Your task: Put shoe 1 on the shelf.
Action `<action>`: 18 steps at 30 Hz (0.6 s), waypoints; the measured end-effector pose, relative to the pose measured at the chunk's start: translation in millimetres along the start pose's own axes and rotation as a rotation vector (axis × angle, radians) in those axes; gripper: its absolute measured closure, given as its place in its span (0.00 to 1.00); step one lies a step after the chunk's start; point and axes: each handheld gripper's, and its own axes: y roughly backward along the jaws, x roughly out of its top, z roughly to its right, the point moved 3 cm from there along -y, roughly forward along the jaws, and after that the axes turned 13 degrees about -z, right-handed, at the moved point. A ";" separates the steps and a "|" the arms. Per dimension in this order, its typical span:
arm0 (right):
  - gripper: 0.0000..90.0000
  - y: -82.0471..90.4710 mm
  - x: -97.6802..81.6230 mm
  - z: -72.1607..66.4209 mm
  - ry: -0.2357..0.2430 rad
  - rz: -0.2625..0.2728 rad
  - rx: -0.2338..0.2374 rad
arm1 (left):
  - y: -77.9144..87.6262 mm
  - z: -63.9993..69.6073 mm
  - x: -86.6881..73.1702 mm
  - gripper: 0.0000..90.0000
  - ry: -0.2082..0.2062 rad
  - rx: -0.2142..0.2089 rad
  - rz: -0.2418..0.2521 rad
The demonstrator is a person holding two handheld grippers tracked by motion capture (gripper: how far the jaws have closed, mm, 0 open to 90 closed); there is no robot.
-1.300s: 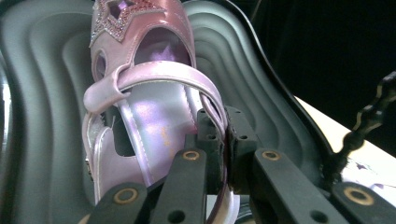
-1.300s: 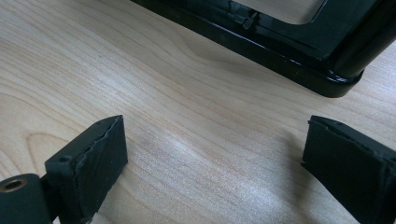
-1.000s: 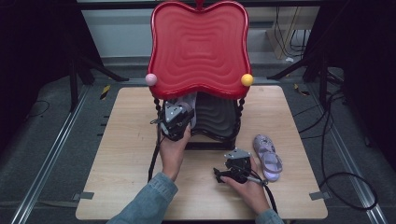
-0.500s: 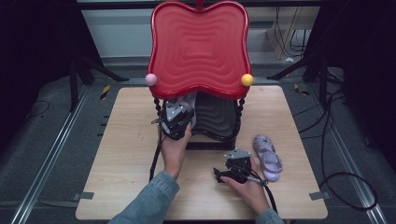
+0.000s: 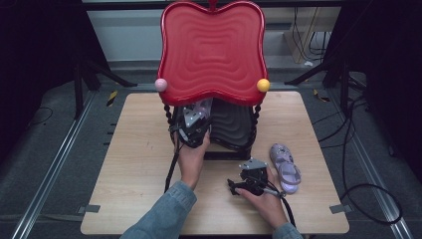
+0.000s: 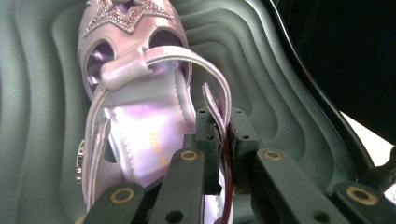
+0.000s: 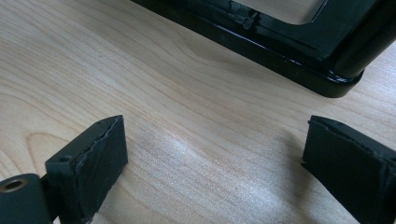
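The left gripper, at frame centre, pinches a pink sandal's strap over the dark shelf, while the right gripper rests wide apart, holding nothing, on the table.

Surface: light wood, square-cornered, standing on a grey floor. A black-framed rack with a red top shelf stands on it at 12 o'clock, its base touching the wood. One lilac sandal lies flat at 4 o'clock, just right of the rack's base. Grey tape tabs mark the two near corners.
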 end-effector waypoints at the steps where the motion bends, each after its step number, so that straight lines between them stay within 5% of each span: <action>1: 0.08 0.0 0.0 0.3 0.003 0.001 0.000 | -2.1 0.5 0.2 0.93 -0.006 -0.002 -0.007; 18: 0.07 0.0 -0.1 0.1 0.001 0.000 0.001 | -7.5 4.6 1.7 0.85 -0.002 -0.008 -0.038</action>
